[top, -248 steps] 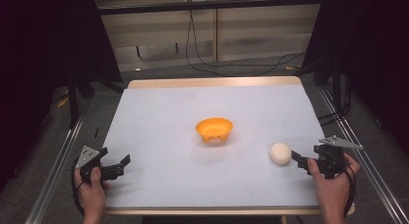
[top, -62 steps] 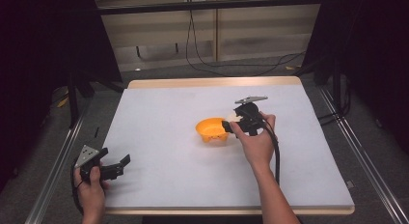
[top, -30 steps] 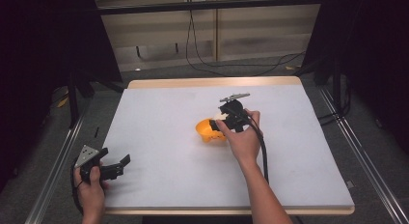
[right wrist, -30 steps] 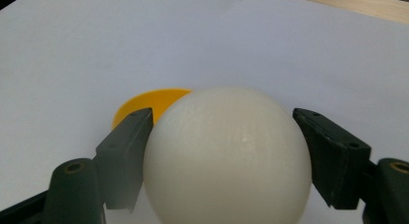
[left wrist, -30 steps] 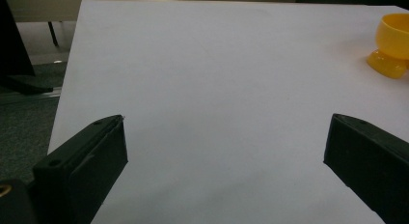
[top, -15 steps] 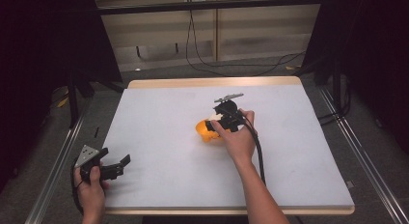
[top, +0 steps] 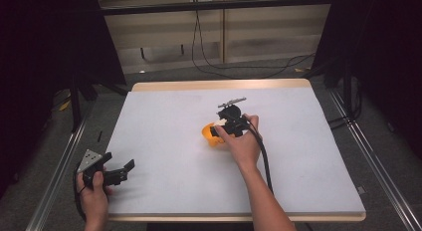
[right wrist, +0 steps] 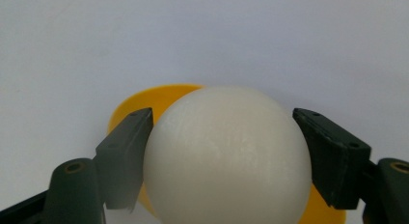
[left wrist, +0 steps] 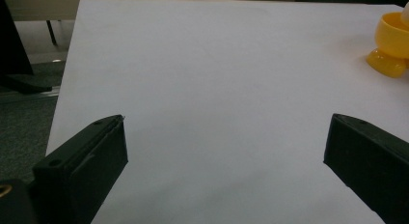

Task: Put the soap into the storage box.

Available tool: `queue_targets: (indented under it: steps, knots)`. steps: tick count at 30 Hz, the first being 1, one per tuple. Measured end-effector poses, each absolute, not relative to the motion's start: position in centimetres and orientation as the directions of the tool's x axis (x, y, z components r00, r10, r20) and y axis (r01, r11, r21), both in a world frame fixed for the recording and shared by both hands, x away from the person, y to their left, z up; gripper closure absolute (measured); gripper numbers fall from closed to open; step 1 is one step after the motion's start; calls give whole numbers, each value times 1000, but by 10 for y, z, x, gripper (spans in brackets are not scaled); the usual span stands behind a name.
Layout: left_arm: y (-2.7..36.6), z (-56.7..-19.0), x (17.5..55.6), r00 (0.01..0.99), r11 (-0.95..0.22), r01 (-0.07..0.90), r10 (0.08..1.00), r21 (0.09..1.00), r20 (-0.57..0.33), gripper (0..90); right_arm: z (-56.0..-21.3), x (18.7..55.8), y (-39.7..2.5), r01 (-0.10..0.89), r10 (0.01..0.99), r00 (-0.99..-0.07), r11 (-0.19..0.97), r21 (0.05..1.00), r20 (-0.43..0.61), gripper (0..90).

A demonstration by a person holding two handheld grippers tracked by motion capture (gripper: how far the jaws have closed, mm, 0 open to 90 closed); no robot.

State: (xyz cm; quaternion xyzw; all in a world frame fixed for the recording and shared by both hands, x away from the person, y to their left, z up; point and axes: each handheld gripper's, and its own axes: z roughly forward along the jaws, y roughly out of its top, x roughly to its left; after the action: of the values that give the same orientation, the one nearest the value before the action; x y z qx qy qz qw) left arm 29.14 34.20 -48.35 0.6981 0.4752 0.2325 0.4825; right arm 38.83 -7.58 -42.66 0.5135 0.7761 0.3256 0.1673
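A: Right gripper [top: 217, 130]?
B: Over table [top: 164, 116] centre, jaws clamped on each side of the white ball [right wrist: 226, 156]. Ball sits right above the orange bowl [right wrist: 144, 101]; rim peeks out at 10 o'clock of the ball and under it.

A: Step?
B: Looks like placing the ball in the bowl, late stage. Can't tell if the ball touches the bowl.

A: Next?
B: Probably lower a bit, keep centred over the cup, spread the jaws, lift straight off. The bowl is light and footed, so a nudge could tip it.

A: Left gripper [top: 122, 171]?
B: At 8 o'clock of the bowl, near the table's front-left corner, jaws wide apart, nothing in them. Bowl lies far off at its 1 o'clock.
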Motion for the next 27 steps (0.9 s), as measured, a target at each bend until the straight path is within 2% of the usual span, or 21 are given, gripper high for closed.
queue_targets:
  steps: [14, 19, 23, 27]
  knots:
    - [342, -483, 292, 440, -84, 441, 888, 893, -134, 14, -435, 392, -76, 708, 910, -408, 270, 653, 67, 248]
    - [342, -484, 292, 440, -85, 441, 888, 893, -133, 14, -435, 392, -77, 715, 904, -416, 261, 648, 95, 242]
    - [342, -484, 292, 441, -85, 441, 887, 894, -134, 14, -430, 390, -81, 707, 905, -408, 231, 668, 120, 200]
    - [342, -484, 292, 440, -84, 441, 888, 894, -133, 14, -426, 387, -83, 694, 908, -405, 234, 681, 101, 152]
